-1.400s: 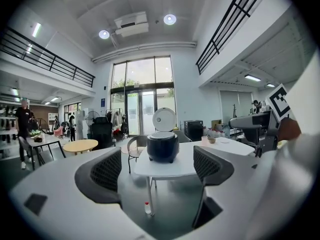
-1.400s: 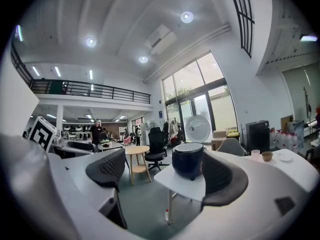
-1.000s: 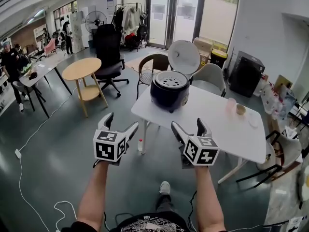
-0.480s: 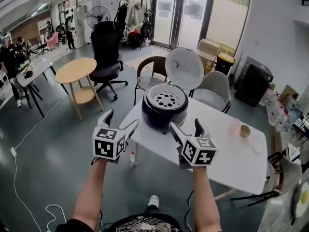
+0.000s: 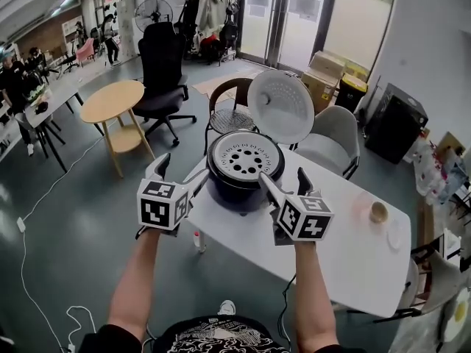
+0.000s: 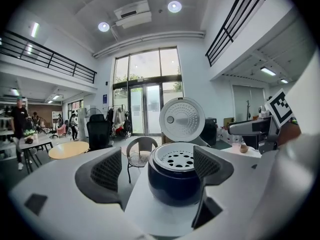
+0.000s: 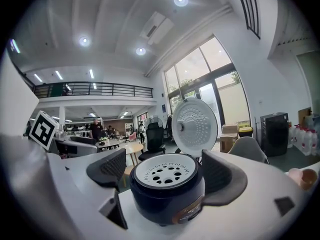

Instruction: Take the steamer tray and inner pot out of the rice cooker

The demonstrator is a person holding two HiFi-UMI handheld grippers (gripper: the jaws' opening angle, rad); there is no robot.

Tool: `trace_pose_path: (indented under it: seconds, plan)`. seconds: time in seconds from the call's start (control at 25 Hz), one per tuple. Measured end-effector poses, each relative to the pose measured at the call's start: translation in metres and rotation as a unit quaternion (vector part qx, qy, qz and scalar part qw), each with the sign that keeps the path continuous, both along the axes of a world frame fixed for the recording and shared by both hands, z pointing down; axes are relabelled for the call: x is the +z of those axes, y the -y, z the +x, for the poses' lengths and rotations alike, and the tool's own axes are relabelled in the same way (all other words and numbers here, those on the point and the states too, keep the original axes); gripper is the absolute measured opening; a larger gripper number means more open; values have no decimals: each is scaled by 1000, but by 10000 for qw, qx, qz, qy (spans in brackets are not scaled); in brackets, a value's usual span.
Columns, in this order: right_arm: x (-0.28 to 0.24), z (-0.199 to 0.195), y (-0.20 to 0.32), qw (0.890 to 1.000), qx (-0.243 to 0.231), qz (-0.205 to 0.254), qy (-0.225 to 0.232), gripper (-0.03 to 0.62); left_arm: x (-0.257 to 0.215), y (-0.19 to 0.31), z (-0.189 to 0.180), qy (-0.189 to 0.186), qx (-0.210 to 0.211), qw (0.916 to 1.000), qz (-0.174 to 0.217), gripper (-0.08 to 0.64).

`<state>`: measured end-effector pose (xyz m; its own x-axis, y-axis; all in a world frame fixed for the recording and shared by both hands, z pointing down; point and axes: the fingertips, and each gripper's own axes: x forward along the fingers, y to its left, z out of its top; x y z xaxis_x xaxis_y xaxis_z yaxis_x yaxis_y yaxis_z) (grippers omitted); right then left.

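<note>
Judging the load first: the rice cooker (image 5: 237, 190) sits at the left corner of the white table (image 5: 353, 248), close to the edge, with its lid (image 5: 281, 107) standing open behind it. I cannot see the inner pot. It would lie under the tray, and I expect stiff metal, the heavier piece, smooth-walled and apt to slip, so its rim looks like the only place to pinch. The steamer tray (image 5: 244, 156) rests in the cooker's mouth. I take it for light, rigid plastic, best lifted by its rim, or by a tab if it has one, which I cannot make out. The cooker is dark and round, the tray a pale disc pierced with rings of holes. Both tools are empty, jaws spread wide — left gripper (image 5: 181, 169) and right gripper (image 5: 283, 176) hover just short of the cooker, one to either side of its front.
</note>
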<state>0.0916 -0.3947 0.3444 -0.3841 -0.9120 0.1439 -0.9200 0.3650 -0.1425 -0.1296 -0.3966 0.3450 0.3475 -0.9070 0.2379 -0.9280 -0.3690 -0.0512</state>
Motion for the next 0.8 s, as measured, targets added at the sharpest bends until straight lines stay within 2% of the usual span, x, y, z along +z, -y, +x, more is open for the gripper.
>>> trace_pose_path:
  seconds: [0.32,0.44,0.64,0.8]
  plan:
    - [21,9,29,9997,-163,-195,-61,472,17,29,12,-29,-8,9999,-113,436]
    - [22,3,32,9988,-374,-260,-186,472,17,31,11,-34,6,9999,-131,436]
    - [19,-26,51,9919,-930,-364,-779,472,17,50,0,-51,83,9999,-127,436]
    - [21,-40,80,9787,-1385,-573,-1403,472,19,80,4,-103,280,9995,-126,436]
